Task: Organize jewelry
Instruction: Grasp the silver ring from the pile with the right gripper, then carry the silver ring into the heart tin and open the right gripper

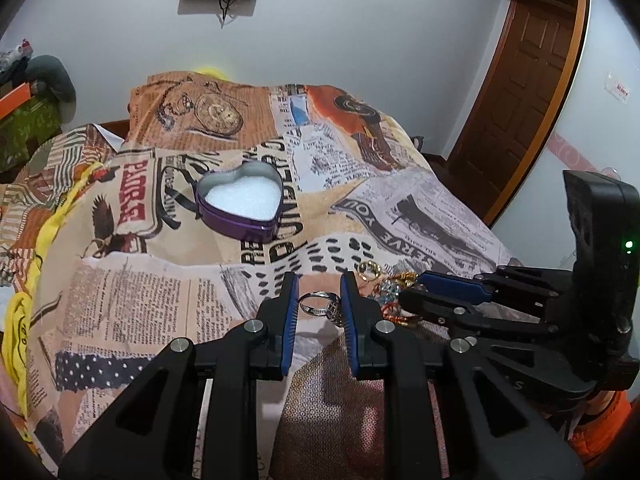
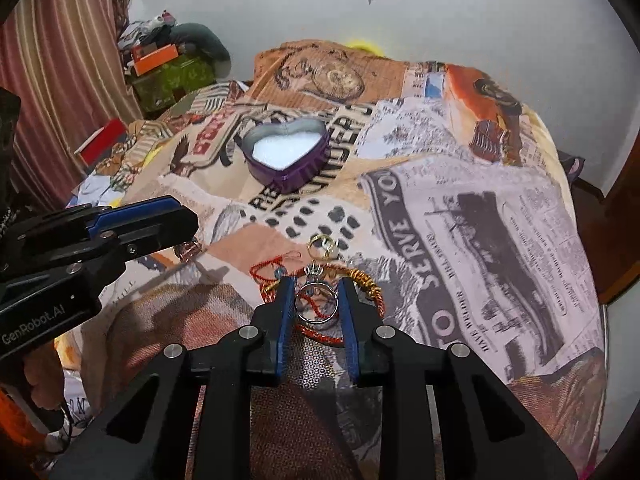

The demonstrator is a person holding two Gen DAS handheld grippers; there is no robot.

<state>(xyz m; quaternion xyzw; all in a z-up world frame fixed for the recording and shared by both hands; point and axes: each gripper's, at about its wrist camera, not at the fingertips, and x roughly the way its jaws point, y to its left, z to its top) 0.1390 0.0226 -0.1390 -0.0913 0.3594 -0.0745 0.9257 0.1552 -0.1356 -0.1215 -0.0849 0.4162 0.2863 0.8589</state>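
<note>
A purple heart-shaped tin (image 1: 242,204) with white padding sits open on the printed bedspread; it also shows in the right wrist view (image 2: 287,158). My left gripper (image 1: 319,306) has a silver ring (image 1: 320,305) between its blue pads, touching the right one. My right gripper (image 2: 316,306) has another silver ring (image 2: 316,305) between its pads, above the jewelry pile. A gold ring (image 2: 323,245), a wire bangle (image 2: 366,286) and red thread bracelets (image 2: 266,270) lie there. The right gripper appears in the left wrist view (image 1: 412,290), the left one in the right wrist view (image 2: 188,224).
The bedspread (image 1: 400,208) covers the whole bed. Boxes and clothes (image 2: 168,68) pile at the far left by a curtain (image 2: 60,80). A wooden door (image 1: 520,92) stands at the right. A yellow cloth (image 1: 28,312) lies along the left bed edge.
</note>
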